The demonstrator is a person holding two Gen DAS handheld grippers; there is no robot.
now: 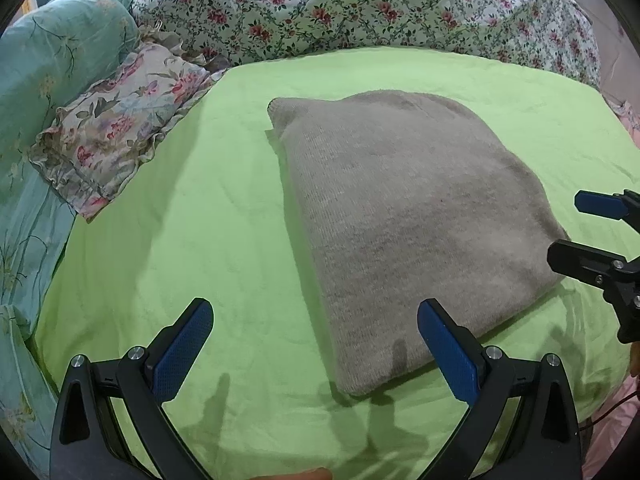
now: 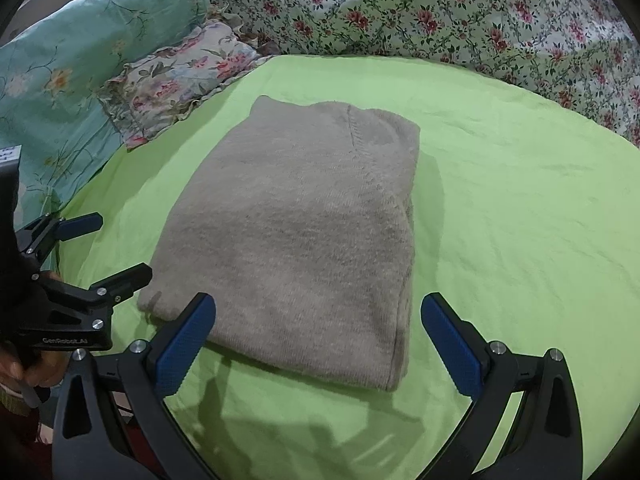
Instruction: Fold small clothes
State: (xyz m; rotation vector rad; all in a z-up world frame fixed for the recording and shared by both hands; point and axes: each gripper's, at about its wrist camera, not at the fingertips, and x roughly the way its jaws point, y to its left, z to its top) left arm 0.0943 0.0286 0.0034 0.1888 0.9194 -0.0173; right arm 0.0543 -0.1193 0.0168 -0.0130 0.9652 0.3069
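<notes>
A grey-beige knitted garment (image 1: 408, 216) lies folded into a neat rectangle on the bright green sheet (image 1: 192, 248). In the right wrist view the same garment (image 2: 296, 236) fills the centre. My left gripper (image 1: 316, 320) hovers open above the garment's near-left corner, holding nothing. My right gripper (image 2: 318, 316) is open too, just above the garment's near edge, with nothing between its blue pads (image 2: 184, 344). Each gripper shows in the other's view: the right gripper (image 1: 572, 228) at the far right, the left gripper (image 2: 116, 248) at the left, held by a hand (image 2: 24, 368).
A floral quilt (image 1: 360, 8) is heaped along the back of the bed. A small frilled floral pillow (image 1: 120, 128) and a teal pillow (image 1: 52, 52) lie at the left. Bare green sheet (image 2: 520, 208) stretches right of the garment.
</notes>
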